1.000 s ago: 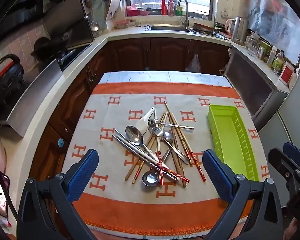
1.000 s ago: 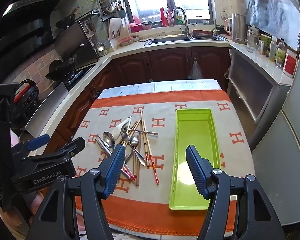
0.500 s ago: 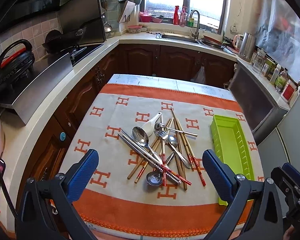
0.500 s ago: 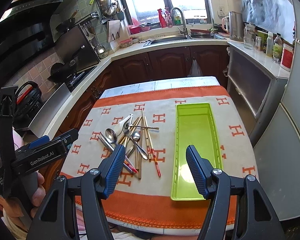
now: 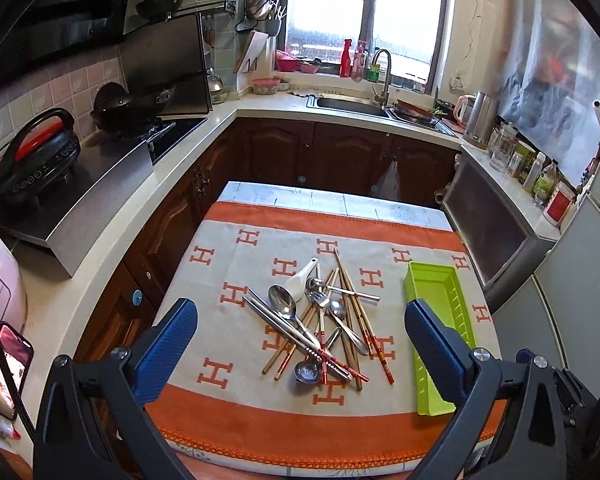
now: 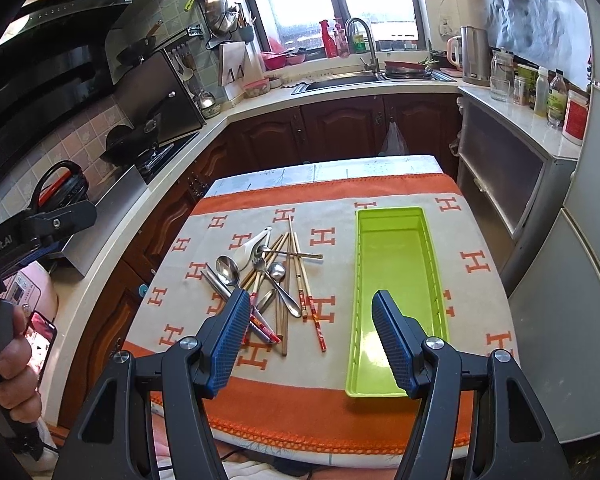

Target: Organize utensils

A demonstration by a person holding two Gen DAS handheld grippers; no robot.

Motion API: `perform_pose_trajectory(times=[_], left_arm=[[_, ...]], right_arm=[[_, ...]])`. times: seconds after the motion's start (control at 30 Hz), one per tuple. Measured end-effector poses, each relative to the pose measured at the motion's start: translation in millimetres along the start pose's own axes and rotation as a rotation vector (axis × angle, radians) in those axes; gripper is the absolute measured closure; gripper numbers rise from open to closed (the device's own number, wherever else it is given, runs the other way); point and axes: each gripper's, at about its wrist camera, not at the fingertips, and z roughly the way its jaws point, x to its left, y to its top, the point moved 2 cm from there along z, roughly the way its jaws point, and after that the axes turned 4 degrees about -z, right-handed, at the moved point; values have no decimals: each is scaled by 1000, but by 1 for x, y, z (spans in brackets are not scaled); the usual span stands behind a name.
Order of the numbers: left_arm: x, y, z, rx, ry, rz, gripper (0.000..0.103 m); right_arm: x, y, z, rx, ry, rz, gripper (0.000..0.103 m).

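Both grippers hang above the near edge of the table w/ nothing in them. Left gripper (image 5: pixel 300 344) has its jaws spread wide; right gripper (image 6: pixel 310 340) is spread too. Utensil pile (image 6: pixel 266 280) (metal spoons, a fork, chopsticks, one white ceramic spoon (image 5: pixel 300 280)) sits mid-cloth on the orange H-print tablecloth (image 6: pixel 380 396). Green tray (image 6: pixel 396 248) lies just right of the pile, not touching it.
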Motion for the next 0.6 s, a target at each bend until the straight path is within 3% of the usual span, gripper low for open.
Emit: perform_pose_trajectory(times=[0.33, 0.6], left_arm=[[-2, -23, 25, 73, 31, 35, 1], [-12, -36, 40, 69, 55, 98, 1]], right_arm=[[2, 5, 10, 20, 3, -13, 39], [-1, 7, 15, 30, -15, -5, 39]])
